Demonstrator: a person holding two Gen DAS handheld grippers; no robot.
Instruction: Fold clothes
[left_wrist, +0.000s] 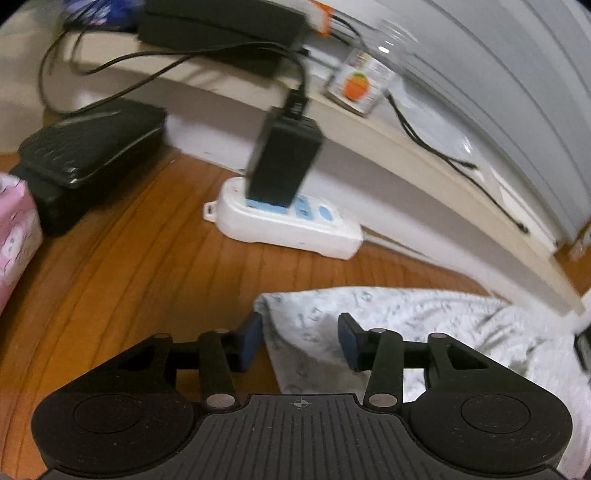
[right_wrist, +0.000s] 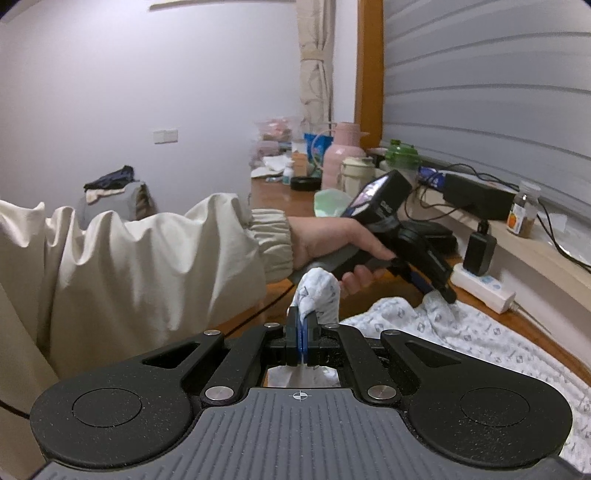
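A white garment with a small grey-blue print (left_wrist: 424, 317) lies on the wooden table (left_wrist: 155, 258). My left gripper (left_wrist: 300, 341) is open, its blue pads either side of the garment's near-left corner, just above the cloth. In the right wrist view the garment (right_wrist: 480, 332) spreads to the right. My right gripper (right_wrist: 302, 334) is shut on a bunched fold of the garment (right_wrist: 319, 291) that sticks up past the pads. The left gripper also shows in the right wrist view (right_wrist: 441, 286), held in a hand, its tips at the cloth's far edge.
A white power strip (left_wrist: 284, 221) with a black adapter (left_wrist: 282, 162) sits near the garment's far side. A black case (left_wrist: 88, 151) and a pink box (left_wrist: 14, 229) lie at left. A ledge (left_wrist: 369, 122) carries cables, a black box and a jar (left_wrist: 360, 85). Flasks (right_wrist: 343, 155) stand far back.
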